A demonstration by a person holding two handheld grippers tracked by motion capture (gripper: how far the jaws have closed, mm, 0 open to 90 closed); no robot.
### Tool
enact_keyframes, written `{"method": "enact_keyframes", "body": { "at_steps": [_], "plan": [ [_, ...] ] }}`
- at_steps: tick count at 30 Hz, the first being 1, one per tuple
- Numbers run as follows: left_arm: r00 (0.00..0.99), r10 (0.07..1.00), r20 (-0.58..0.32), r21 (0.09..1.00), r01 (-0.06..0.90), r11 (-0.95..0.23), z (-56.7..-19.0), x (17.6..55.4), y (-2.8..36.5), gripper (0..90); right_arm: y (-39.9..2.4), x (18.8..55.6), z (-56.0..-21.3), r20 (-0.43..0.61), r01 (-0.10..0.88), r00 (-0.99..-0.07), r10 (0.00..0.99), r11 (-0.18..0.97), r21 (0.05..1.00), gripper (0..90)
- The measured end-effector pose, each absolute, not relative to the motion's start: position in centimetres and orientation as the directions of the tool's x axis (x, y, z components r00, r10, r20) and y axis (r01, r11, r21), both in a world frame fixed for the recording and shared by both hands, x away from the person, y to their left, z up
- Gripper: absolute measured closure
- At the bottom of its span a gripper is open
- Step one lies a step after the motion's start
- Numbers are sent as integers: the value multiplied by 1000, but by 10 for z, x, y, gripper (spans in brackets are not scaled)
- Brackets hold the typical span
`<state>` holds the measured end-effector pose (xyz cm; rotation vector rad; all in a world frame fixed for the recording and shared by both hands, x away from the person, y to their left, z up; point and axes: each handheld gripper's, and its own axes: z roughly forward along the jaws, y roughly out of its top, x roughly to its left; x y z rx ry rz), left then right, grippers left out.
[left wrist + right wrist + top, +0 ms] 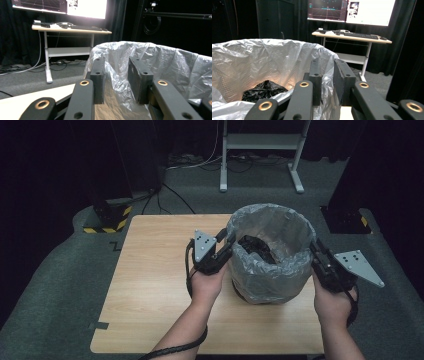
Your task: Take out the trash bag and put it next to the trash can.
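Note:
A round bin lined with a clear grey plastic bag (270, 270) stands on the wooden table (150, 280), with a crumpled black bag (255, 247) lying inside it. My left gripper (229, 240) straddles the bin's left rim. In the left gripper view one jaw is outside and one inside (116, 60), with loose liner film (117, 75) in the gap between them. My right gripper (315, 247) sits on the right rim. In the right gripper view its jaws (328, 61) stand close together, pinching the liner's edge (325, 82). The black bag (263, 91) lies at the bottom.
Both hands flank the bin near the table's middle-right. A white desk frame (260, 150) stands on the grey floor beyond the table, with cables around it. A desk with a keyboard and lit screens (352, 11) is further back. Black stands with yellow-striped bases (107, 220) sit at the left.

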<state>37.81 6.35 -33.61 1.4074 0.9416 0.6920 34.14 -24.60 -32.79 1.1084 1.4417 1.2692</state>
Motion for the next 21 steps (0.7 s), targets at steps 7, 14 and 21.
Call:
{"method": "enact_keyframes", "body": {
  "at_steps": [7, 14, 21],
  "plan": [
    [457, 884, -97, 993, 99, 58, -336, 375, 62, 799, -244, 339, -328, -80, 57, -174, 982, 91, 994, 885],
    [479, 874, -86, 994, 99, 44, -332, 374, 61, 894, -242, 338, -328, -99, 34, -175, 979, 107, 994, 900],
    [498, 864, -77, 997, 27, 73, -312, 367, 62, 896, -244, 333, -314, -100, -28, -164, 981, 97, 995, 900]
  ]
}}
